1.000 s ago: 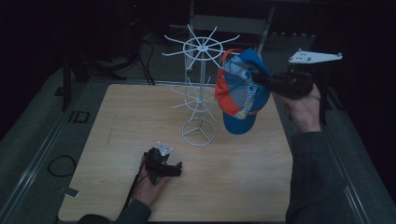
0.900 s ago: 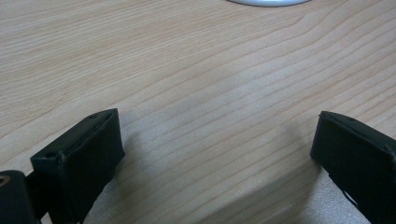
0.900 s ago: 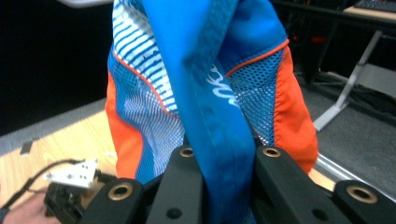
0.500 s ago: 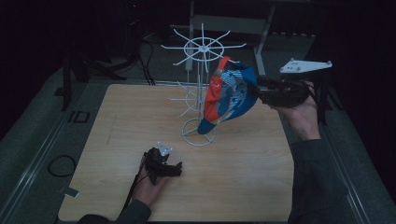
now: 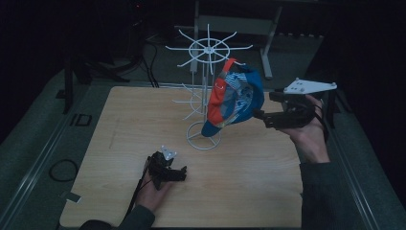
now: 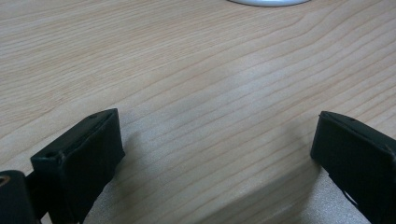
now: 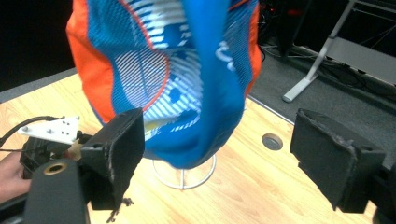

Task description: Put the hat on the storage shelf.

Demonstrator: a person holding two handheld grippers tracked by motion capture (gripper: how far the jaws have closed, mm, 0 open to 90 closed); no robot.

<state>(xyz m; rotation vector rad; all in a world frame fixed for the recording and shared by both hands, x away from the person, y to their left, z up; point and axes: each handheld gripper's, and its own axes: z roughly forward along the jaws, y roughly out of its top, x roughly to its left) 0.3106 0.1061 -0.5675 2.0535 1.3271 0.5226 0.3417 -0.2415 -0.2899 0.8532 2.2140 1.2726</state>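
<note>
My right gripper [image 7: 217, 158] has just opened wide and let go of the cap [image 5: 233, 103], which now hangs just ahead, probably hooked on the white rack [image 5: 207, 84], while my left gripper [image 5: 166, 168] rests open on the table [image 5: 119, 124].

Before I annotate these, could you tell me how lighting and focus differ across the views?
High view: dim, black surroundings, cap still readable. Left gripper view: bright, table grain sharp. Right gripper view: well lit, cap slightly soft.
</note>
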